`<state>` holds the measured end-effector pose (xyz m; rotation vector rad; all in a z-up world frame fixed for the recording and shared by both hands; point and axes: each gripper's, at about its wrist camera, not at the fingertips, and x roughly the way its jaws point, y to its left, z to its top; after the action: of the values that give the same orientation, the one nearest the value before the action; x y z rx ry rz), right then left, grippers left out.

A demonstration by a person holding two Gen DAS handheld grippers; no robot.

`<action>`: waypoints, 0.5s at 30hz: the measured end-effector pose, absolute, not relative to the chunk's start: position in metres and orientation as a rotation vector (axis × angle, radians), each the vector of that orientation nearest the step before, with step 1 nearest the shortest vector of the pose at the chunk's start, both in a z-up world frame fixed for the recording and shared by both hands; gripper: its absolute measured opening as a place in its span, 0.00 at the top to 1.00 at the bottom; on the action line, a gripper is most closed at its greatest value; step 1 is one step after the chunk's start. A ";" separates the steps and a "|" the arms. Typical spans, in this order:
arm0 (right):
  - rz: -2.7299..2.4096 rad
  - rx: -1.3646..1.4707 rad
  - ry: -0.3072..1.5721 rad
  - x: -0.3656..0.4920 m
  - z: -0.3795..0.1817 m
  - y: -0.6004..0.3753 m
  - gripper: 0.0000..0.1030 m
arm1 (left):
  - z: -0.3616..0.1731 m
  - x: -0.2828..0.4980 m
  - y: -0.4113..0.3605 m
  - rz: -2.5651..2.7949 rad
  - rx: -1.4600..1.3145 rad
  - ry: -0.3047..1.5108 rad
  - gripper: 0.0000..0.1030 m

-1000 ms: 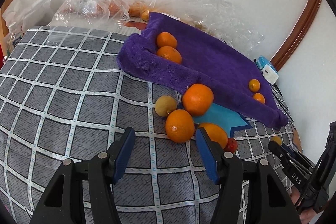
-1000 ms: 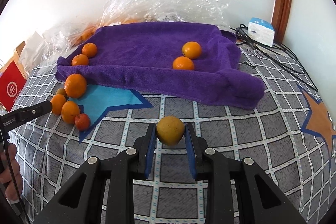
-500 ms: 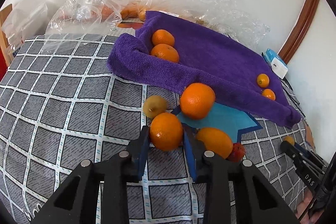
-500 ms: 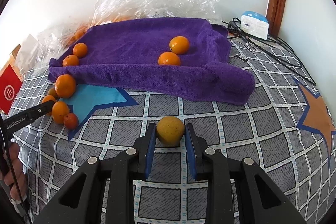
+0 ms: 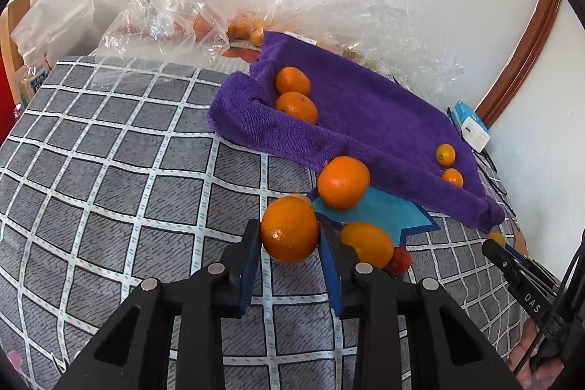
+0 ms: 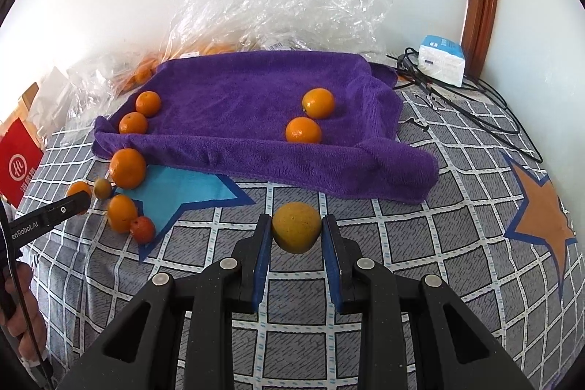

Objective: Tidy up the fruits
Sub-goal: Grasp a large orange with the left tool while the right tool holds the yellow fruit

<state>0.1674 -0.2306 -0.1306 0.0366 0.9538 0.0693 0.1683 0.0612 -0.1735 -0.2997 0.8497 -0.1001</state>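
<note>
My left gripper (image 5: 290, 238) is shut on an orange (image 5: 289, 230), just in front of the fruit pile on the checked cloth. Beside it lie a bigger orange (image 5: 343, 182), another orange (image 5: 367, 243) and a small red fruit (image 5: 400, 260). My right gripper (image 6: 297, 236) is shut on a yellowish round fruit (image 6: 296, 231) in front of the purple towel (image 6: 256, 105). Two oranges (image 6: 140, 114) rest at the towel's left end and two small ones (image 6: 310, 117) towards its right. In the right wrist view the pile (image 6: 124, 192) sits at the left, with the left gripper's finger (image 6: 51, 212) over it.
Clear plastic bags (image 6: 263, 10) holding more fruit lie behind the towel against the wall. A white and blue box (image 6: 442, 60) and black cables (image 6: 468, 105) sit at the far right. A red bag (image 6: 18, 163) stands at the left. A person's hand (image 6: 22, 313) shows at the lower left.
My left gripper went from wide open to shut on the nearest orange and shifted a little forward. The right gripper kept its grip on the yellowish fruit and barely moved.
</note>
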 end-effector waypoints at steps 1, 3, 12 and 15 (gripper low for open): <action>0.069 0.035 0.951 0.166 -0.129 -0.230 0.73 | -0.171 0.166 0.062 -0.098 -0.299 0.842 0.71; 0.070 0.030 0.945 0.164 -0.125 -0.228 0.73 | -0.165 0.163 0.064 -0.098 -0.298 0.827 0.71; 0.071 0.045 0.917 0.156 -0.105 -0.226 0.73 | -0.143 0.156 0.073 -0.083 -0.309 0.782 0.71; 0.070 0.039 0.904 0.156 -0.098 -0.225 0.73 | -0.136 0.156 0.073 -0.085 -0.307 0.771 0.71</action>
<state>0.1556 -0.2248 -0.0975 0.0388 0.9035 0.0696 0.1563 0.0733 -0.1360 -0.3068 0.7711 -0.0850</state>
